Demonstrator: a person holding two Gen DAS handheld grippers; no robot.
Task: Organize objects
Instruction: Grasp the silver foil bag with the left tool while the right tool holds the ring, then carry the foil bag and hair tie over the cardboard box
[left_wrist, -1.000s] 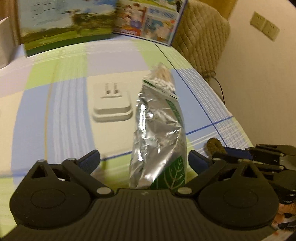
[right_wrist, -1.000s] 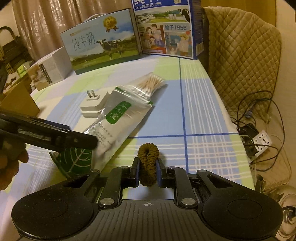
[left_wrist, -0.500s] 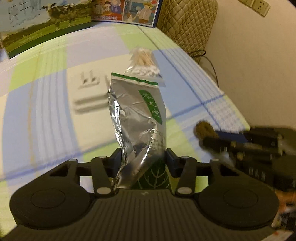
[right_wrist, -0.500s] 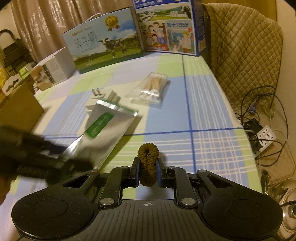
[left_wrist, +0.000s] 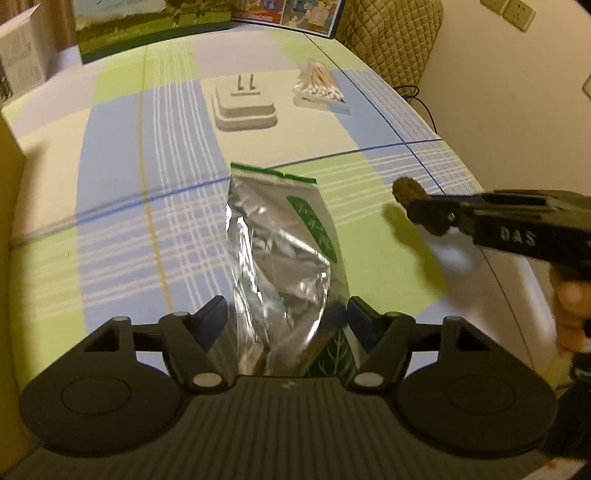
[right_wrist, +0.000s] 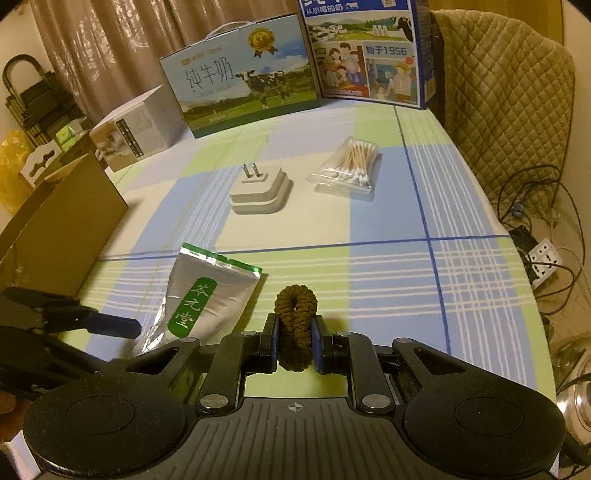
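one checked tablecloth (right_wrist: 388, 221) in blue, green and cream, covering the table. one silver foil pouch (left_wrist: 284, 258) with green label, lying flat at the near left of the cloth, its near end between the fingers of the left gripper (left_wrist: 286, 314); the jaws stand apart on either side of the pouch, not pressing it. one brown hair tie (right_wrist: 295, 325), pinched upright between the closed jaws of the right gripper (right_wrist: 295, 343), held just right of the pouch and above the near edge of the cloth. one white plug adapter (right_wrist: 260, 192) with two prongs pointing up, mid-table. one clear packet of cotton swabs (right_wrist: 349, 166), just right of the adapter, apart from it. two printed milk cartons at the far edge: one cow-and-meadow box (right_wrist: 243, 85) on the left, one blue illustrated box (right_wrist: 369, 55) on the right. one small white box (right_wrist: 140, 125) at the far left. one brown cardboard box (right_wrist: 62, 229) on the left side. one quilted chair cover (right_wrist: 506, 103) beyond the right edge, with one white power strip (right_wrist: 543, 258) and cables on the floor below it.
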